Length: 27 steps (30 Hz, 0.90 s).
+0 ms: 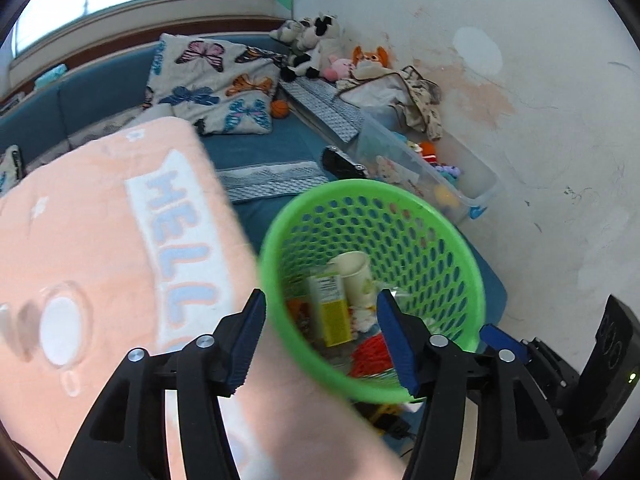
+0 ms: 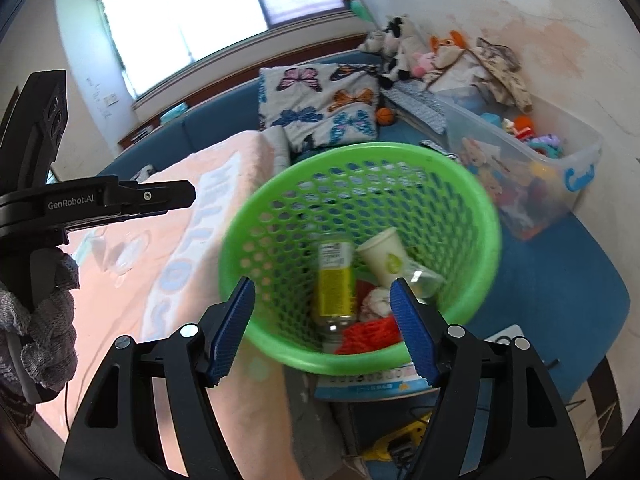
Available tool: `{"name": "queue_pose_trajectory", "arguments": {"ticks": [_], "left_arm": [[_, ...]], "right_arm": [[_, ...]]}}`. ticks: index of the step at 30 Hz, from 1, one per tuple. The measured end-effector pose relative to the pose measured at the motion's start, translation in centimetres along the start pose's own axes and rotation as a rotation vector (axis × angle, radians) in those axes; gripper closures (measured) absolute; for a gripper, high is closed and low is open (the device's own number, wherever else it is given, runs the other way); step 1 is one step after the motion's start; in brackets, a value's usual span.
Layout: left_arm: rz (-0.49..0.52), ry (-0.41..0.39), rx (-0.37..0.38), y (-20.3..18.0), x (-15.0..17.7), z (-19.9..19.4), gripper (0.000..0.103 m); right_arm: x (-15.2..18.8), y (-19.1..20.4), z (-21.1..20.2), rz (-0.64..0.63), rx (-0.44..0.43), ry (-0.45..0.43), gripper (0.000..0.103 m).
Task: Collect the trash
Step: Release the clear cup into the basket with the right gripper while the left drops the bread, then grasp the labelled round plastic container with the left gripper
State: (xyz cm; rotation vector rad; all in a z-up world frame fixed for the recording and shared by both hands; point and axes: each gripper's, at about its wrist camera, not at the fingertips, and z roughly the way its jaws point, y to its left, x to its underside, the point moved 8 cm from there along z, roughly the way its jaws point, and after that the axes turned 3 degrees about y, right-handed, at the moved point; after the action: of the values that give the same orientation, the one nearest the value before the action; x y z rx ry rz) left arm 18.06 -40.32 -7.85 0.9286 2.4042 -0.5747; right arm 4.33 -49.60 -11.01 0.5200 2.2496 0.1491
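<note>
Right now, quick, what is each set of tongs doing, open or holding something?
Left tongs: open, holding nothing, over the green basket.
Right tongs: open, holding nothing, also facing the basket.

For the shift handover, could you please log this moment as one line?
left tool: open, empty | right tool: open, empty | green basket: holds bottle, paper cup, red scrap | both tools over basket

I count one green basket (image 2: 362,160), and in it one cup (image 2: 384,254), one bottle (image 2: 334,284) and one red wad (image 2: 370,334). One butterfly pillow (image 2: 320,106), one clear bin (image 2: 524,176).
</note>
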Motion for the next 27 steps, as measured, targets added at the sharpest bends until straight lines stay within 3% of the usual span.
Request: {"name": "queue_pose_trajectory", "arguments": {"ticks": [5, 10, 15, 21, 27], "left_arm": [[-0.014, -0.016, -0.100, 4.5, 1.6, -1.9, 0.045], [-0.108, -0.024, -0.175, 10.6, 2.9, -3.8, 0.045], [-0.159, -0.040, -0.290, 16.7, 3.7, -5.6, 0.038], [-0.239, -0.042, -0.320, 23.2, 4.6, -6.7, 0.032], [-0.268, -0.026, -0.286, 27.6, 6.0, -6.4, 0.025]], "right_arm": [[0.2, 3.9, 1.0, -0.047, -0.059, 0.023, 0.032], [0.5, 8.0, 2.1, -0.099, -0.109, 0.041, 0.032], [0.6, 11.6, 3.0, -0.140, -0.148, 0.055, 0.031], [0.5, 14.7, 4.4, -0.178, -0.181, 0.083, 0.030], [0.6, 17.4, 6.0, -0.218, -0.199, 0.113, 0.030]]}}
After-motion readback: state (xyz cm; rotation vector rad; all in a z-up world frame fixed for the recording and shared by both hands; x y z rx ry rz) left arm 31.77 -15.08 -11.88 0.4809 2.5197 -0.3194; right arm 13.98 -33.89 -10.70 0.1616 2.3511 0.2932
